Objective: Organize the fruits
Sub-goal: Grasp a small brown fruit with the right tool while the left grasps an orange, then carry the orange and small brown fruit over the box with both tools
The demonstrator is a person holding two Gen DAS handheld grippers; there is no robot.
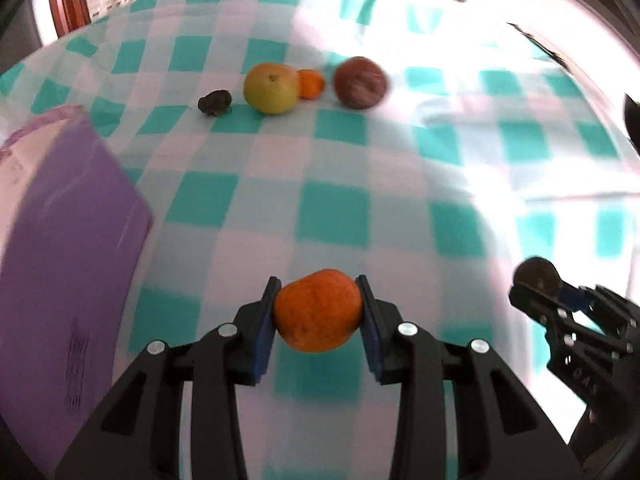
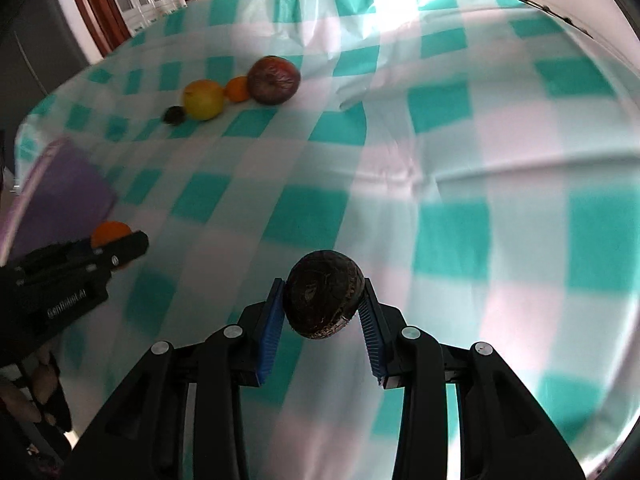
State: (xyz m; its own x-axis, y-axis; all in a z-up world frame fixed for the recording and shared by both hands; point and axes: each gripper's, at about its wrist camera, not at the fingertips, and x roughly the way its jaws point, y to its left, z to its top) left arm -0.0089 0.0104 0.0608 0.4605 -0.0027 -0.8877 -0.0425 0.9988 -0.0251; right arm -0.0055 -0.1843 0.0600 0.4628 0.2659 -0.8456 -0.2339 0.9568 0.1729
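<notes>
The left gripper point(image 1: 319, 312) is clenched on an orange fruit point(image 1: 318, 310), its blue pads point(image 1: 262, 336) pressed against both sides and the fruit lifted clear of the checked tablecloth point(image 1: 340, 208). The right gripper point(image 2: 323, 300) grasps a dark brown round fruit point(image 2: 324, 294) the same way, held above the cloth.

Only the left wrist view shows the orange fruit's whole shape; in the right wrist view it appears as a sliver point(image 2: 110, 232) above the left gripper's black finger at the left edge. Likewise the dark fruit's wrinkled surface reads clearly only in the right wrist view, while the left wrist view shows it small and blurred point(image 1: 536, 276) at the right edge. The right wrist view alone shows folds in the cloth toward the table's right edge.

Four fruits lie in a row toward the far edge of the table: one small dark fruit point(image 1: 215, 102), one yellow-green apple point(image 1: 272, 88), one small orange point(image 1: 312, 83) just behind and touching the apple, and one reddish-brown fruit point(image 1: 361, 83). With the two held, that makes six fruits. One purple container point(image 1: 68, 264) stands at the table's left edge.
</notes>
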